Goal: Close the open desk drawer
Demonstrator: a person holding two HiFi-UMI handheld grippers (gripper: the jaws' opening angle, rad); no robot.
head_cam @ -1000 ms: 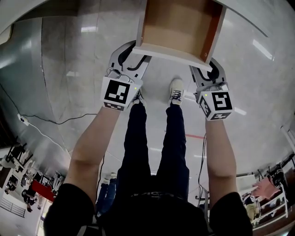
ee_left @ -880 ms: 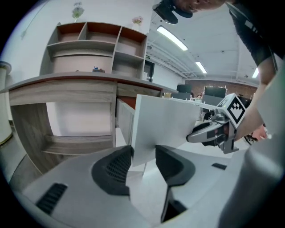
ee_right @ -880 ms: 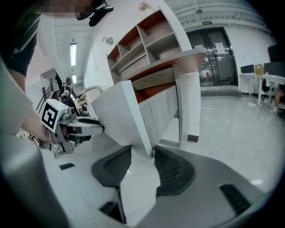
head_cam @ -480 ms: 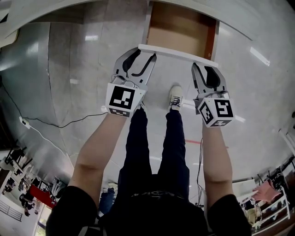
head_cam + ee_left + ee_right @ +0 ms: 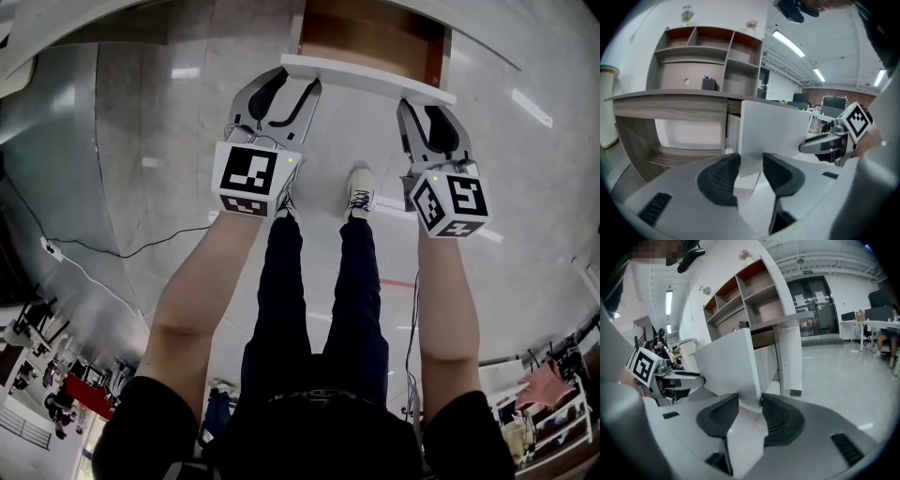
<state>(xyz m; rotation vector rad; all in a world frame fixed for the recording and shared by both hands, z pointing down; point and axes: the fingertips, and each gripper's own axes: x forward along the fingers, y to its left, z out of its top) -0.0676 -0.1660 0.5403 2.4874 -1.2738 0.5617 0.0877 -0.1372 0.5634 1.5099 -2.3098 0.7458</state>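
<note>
The drawer's white front panel (image 5: 366,77) sits at the top of the head view, with a strip of its wooden inside (image 5: 370,33) still showing under the desk top. My left gripper (image 5: 286,84) is open at the panel's left end and my right gripper (image 5: 433,105) is open at its right end. Both sets of fingertips reach to the panel and are partly hidden beneath it. In the left gripper view the panel (image 5: 773,131) fills the middle, its lower corner between the open jaws of the left gripper (image 5: 751,164). In the right gripper view the panel's other corner (image 5: 726,366) stands between the jaws of the right gripper (image 5: 750,406).
The grey wooden desk (image 5: 670,101) carries a shelf hutch (image 5: 708,56) with small items. The person's legs and white shoes (image 5: 359,187) stand on the pale tiled floor under the drawer. A black cable (image 5: 94,248) runs across the floor at left. Someone sits at far desks (image 5: 886,343).
The drawer has slid further in under the desk, so much less of its wooden inside shows. Both grippers have moved forward and up along with its front panel.
</note>
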